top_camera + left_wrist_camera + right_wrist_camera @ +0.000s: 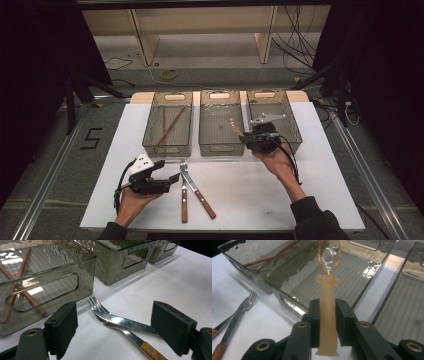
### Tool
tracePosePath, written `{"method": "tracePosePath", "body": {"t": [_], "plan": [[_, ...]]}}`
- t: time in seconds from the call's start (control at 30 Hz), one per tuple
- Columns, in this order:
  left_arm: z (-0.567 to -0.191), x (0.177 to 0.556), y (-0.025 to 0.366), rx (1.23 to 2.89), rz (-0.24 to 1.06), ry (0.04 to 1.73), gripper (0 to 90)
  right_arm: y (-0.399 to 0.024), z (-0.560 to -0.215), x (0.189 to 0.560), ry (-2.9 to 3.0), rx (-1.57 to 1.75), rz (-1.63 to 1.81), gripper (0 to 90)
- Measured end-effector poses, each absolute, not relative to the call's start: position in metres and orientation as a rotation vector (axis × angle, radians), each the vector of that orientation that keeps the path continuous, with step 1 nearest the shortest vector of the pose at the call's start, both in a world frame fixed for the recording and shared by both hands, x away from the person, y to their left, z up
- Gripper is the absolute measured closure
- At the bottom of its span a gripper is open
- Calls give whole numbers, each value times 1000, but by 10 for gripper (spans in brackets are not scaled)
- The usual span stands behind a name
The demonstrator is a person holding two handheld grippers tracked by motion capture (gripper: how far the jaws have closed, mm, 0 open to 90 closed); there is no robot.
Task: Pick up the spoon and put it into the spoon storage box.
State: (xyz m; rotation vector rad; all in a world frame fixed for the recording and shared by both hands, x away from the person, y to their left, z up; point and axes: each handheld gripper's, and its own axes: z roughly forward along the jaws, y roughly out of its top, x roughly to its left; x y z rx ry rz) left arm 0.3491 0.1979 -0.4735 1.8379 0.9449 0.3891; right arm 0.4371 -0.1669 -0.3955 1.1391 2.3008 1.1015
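Note:
My right gripper (pixel 243 134) hangs above the front rims of the middle bin (pixel 221 148) and the right bin (pixel 296 136), shut on the pale handle of a translucent amber spoon (pixel 235 130). In the right gripper view the spoon (pixel 329 257) stands up from between the pads of my right gripper (pixel 327 315), its bowl over the middle bin (pixel 287 302). My left gripper (pixel 176 177) rests open at the front left of the table. In the left gripper view a fork (pixel 100 308) and a knife (pixel 132 324) lie crossed on the table, just beyond my open left gripper (pixel 117 325).
Three clear bins stand in a row at the back of the white table (pixel 260 190). The left bin (pixel 167 146) holds two brown chopsticks (pixel 168 127). The wooden-handled fork (pixel 184 197) and knife (pixel 201 197) lie at the front centre. Cables trail on the floor behind.

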Motion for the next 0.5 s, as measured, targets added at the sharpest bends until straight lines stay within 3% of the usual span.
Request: {"method": "tracePosePath", "body": {"t": [0.5], "plan": [[-473,349,199,1839,388,943,208,-148,-390,468,2304,1174,1080,759]]}}
